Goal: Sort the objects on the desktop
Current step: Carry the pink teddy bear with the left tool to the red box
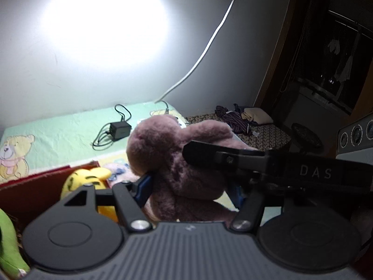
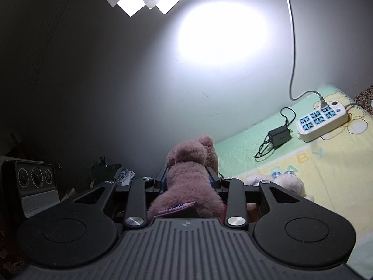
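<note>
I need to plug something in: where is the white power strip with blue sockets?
Right wrist view, far right: the white power strip with blue sockets lies on the green cartoon sheet, beside the black adapter.

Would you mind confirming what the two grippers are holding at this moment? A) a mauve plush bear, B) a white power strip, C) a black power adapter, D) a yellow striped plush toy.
A: the mauve plush bear sits pinched in the right gripper, and the left gripper is shut on it too, while the white power strip and black power adapter lie untouched on the green sheet.
</note>
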`<state>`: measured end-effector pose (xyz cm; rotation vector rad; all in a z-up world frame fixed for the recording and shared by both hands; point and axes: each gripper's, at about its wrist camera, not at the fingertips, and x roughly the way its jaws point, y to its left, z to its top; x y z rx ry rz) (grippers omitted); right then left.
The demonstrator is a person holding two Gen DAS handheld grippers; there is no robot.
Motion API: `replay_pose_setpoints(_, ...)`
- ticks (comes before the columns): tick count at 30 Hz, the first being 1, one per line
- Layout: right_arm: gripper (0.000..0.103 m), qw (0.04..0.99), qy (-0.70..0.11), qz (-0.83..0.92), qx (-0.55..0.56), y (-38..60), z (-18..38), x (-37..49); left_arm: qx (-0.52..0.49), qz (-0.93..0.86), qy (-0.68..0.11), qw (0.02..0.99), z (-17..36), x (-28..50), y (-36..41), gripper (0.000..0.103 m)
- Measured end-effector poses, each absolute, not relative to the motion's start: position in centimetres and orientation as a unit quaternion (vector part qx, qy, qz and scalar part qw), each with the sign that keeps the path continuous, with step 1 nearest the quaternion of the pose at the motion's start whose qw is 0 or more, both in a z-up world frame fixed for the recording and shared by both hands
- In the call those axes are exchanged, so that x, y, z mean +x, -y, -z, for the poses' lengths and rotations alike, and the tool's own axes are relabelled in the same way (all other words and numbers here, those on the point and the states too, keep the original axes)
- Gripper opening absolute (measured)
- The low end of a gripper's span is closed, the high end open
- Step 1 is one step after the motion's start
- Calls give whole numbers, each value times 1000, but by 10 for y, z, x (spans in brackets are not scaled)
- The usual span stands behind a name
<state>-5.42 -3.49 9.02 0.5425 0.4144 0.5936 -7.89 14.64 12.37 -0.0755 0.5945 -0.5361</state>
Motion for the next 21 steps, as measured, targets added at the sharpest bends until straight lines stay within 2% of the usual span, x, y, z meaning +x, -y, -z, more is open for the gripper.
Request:
replay_pose_setpoints(4,35,904,-174,-302,246,0,-102,-53,-16,244,-259,934,-137,-81,-175,66)
replay_pose_setpoints(10,35,901,-181,-301,256,-40,-94,-35,-6,231,-262,937,-133,-66,-217,66)
replay_pose_setpoints(21,35,911,-224,-253,235,-106,-38,-17,3,235,-331,914,-72,-33,-282,71)
